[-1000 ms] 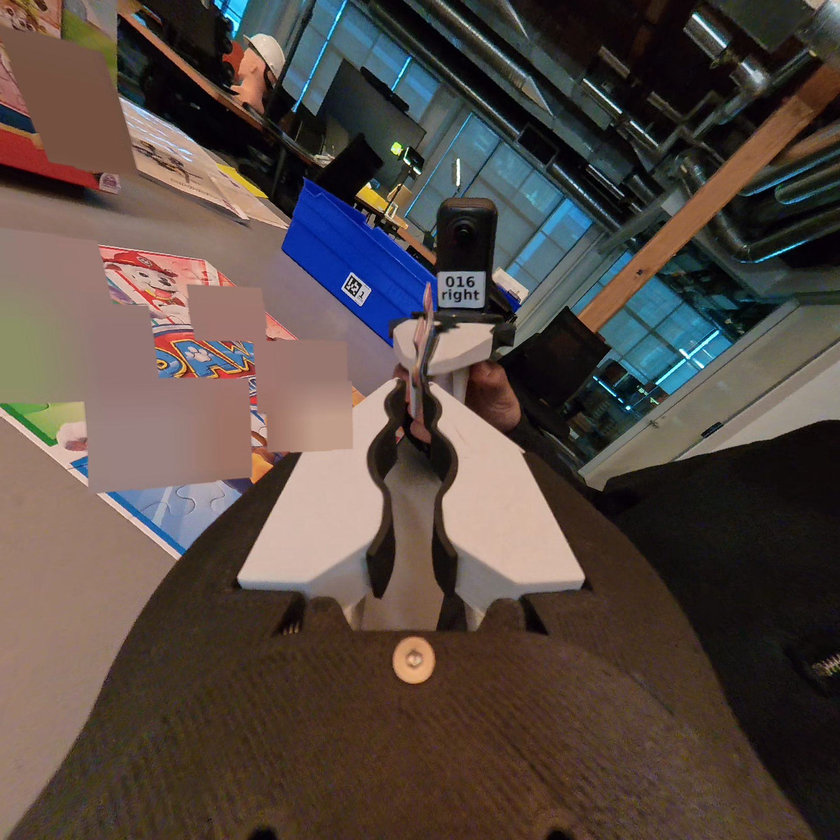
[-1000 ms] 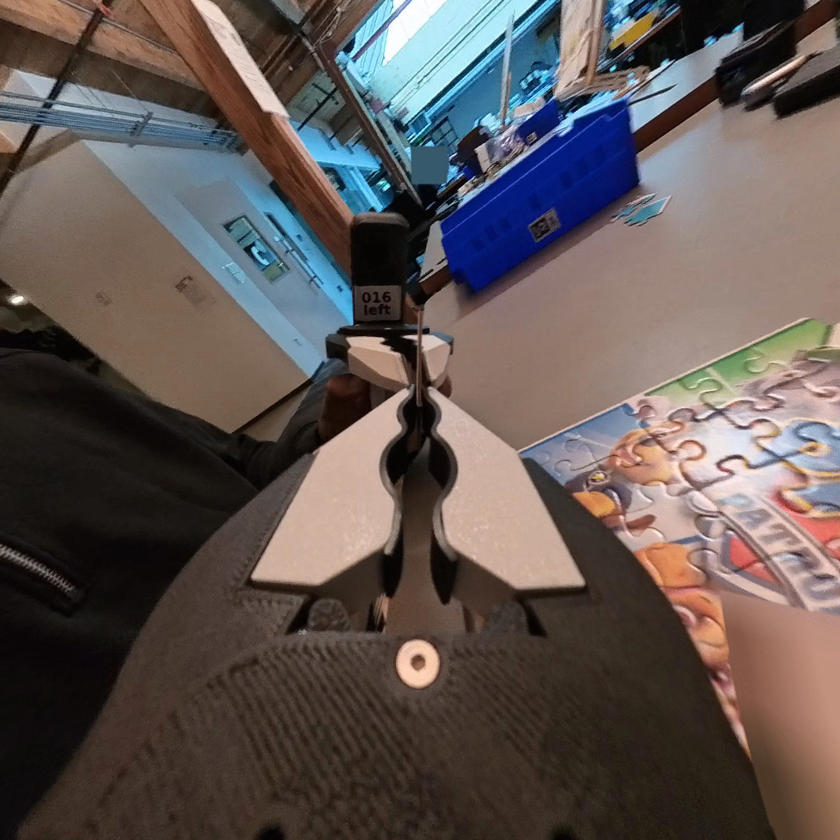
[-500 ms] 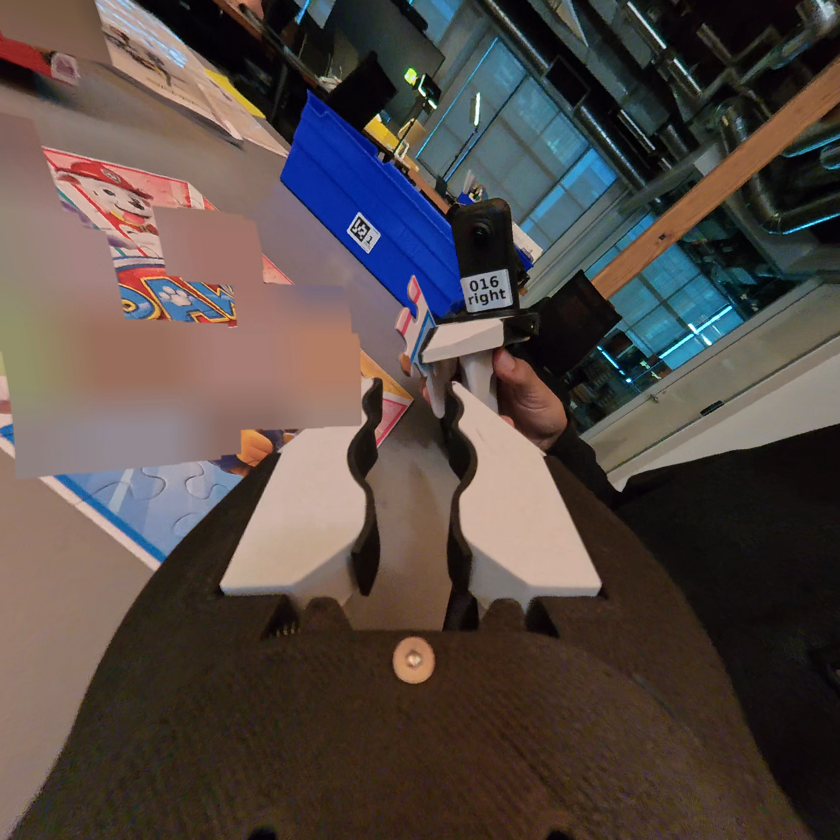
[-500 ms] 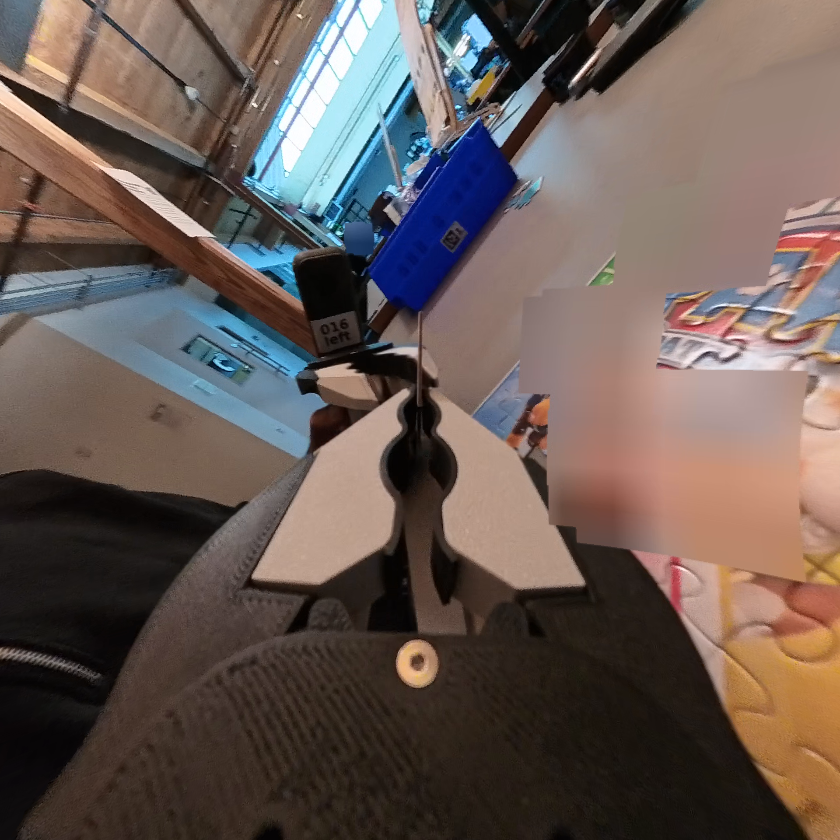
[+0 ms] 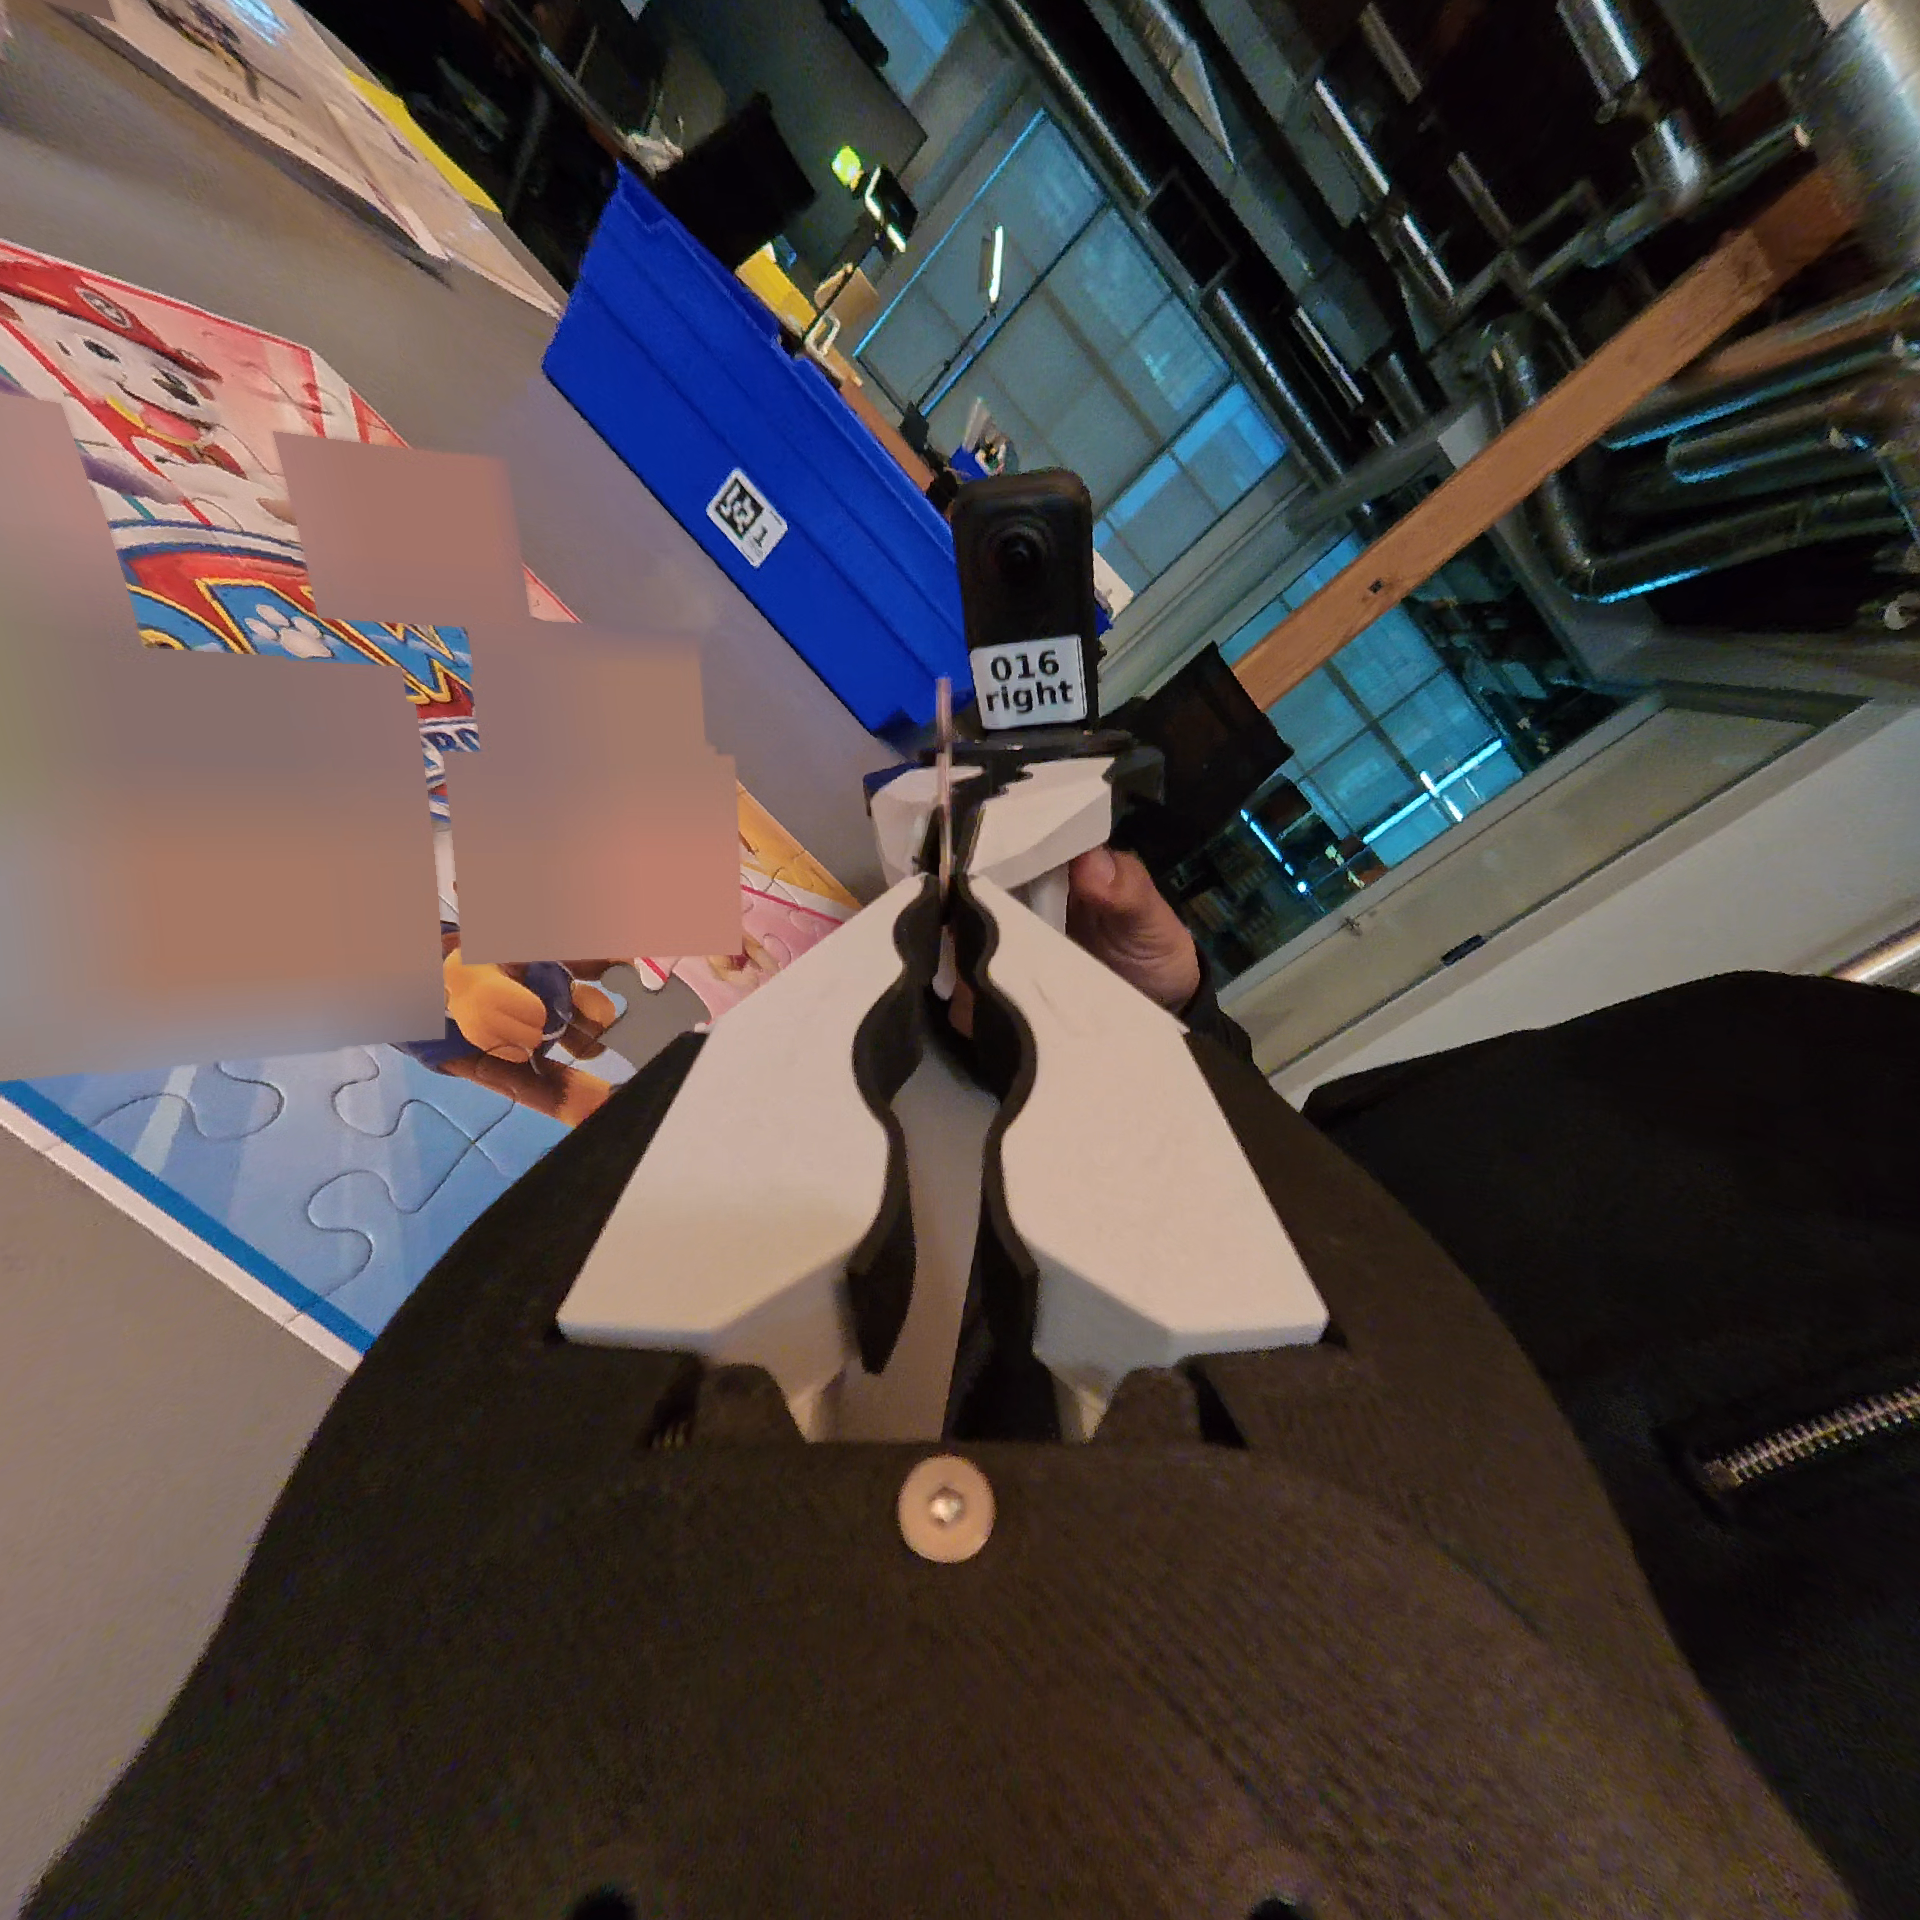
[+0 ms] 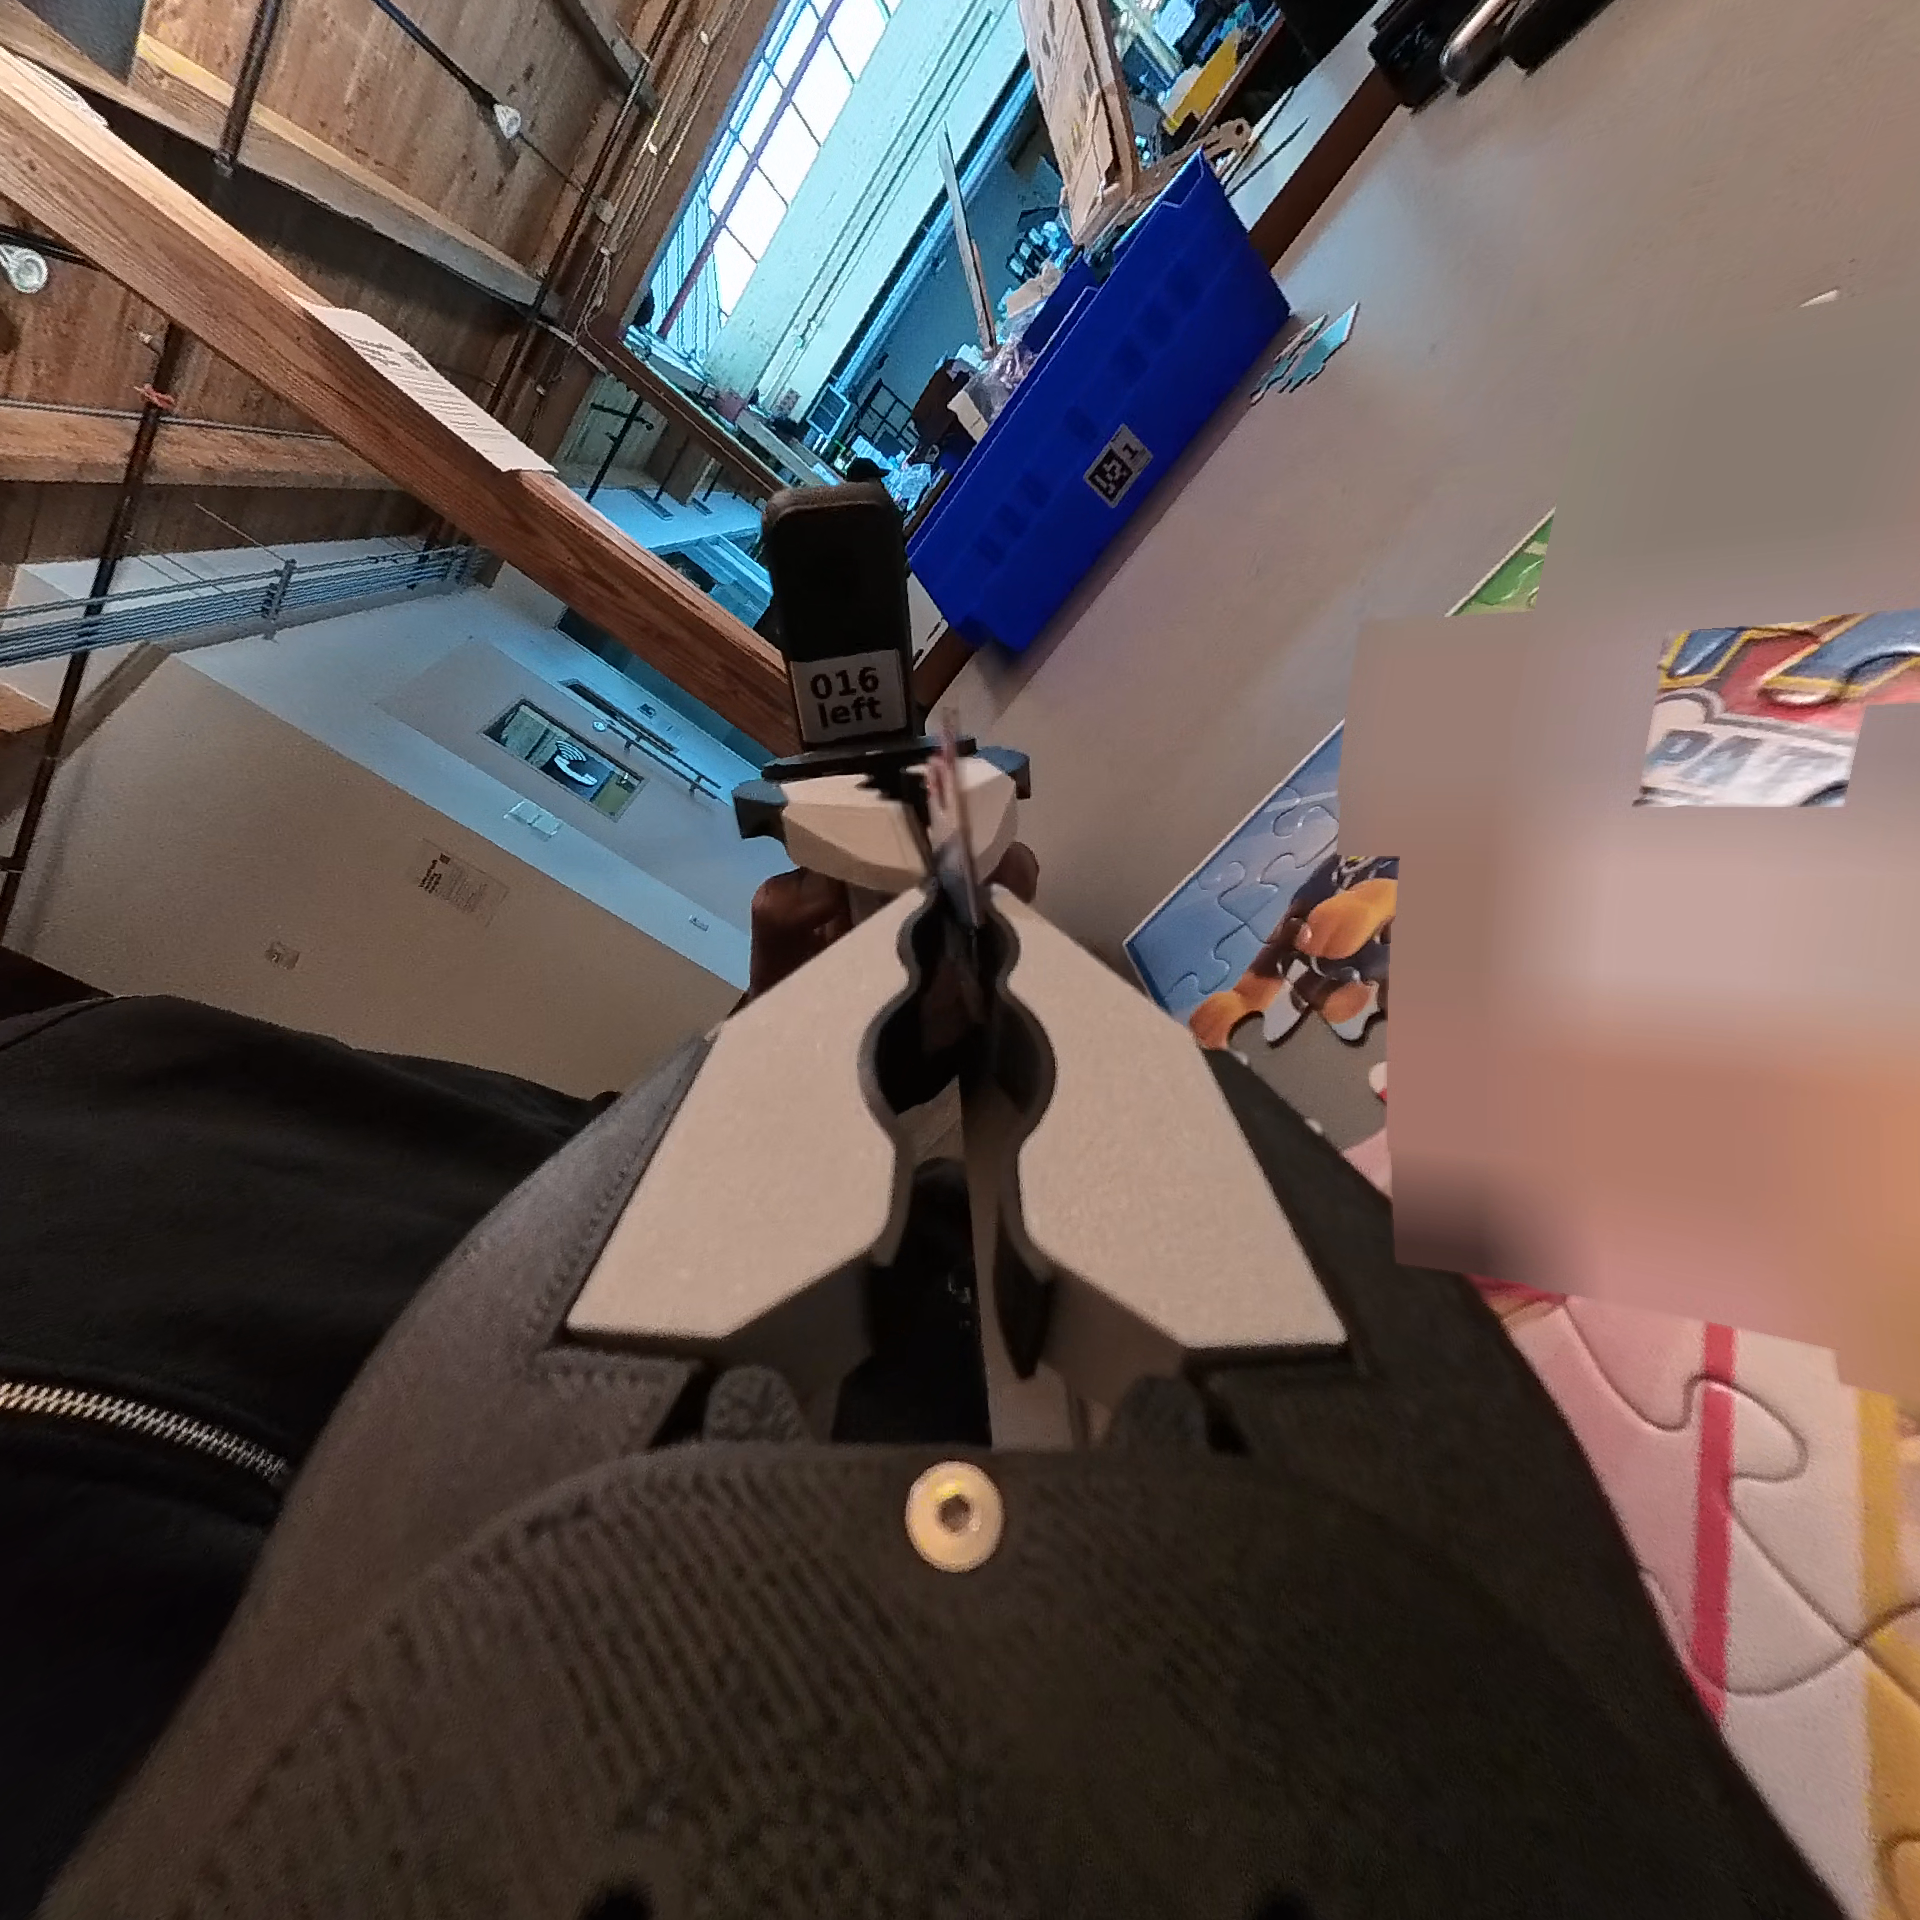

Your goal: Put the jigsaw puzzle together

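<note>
The left gripper (image 5: 943, 891) was closed on a thin jigsaw piece (image 5: 942, 769), which was seen edge-on and pinched at its lower end between the dark wavy pads. The right gripper (image 6: 956, 902) was met tip to tip. Its fingertips stood slightly apart about the upper end of the same piece, and in the left wrist view a dark slit was seen beside the piece. The piece was thus carried in the air between the two tools, clear of the grey desk (image 5: 104, 1455) and off to the side of the part-assembled cartoon jigsaw (image 5: 312, 1143) lying flat on it. A blue bin (image 5: 727, 416) stood towards the desk's far edge. With so narrow a purchase on so thin a card, the hold was judged best kept square and firm at the very tips. Any twist between the two tools was judged best avoided, since the piece could easily be bent or levered out of the pads.
</note>
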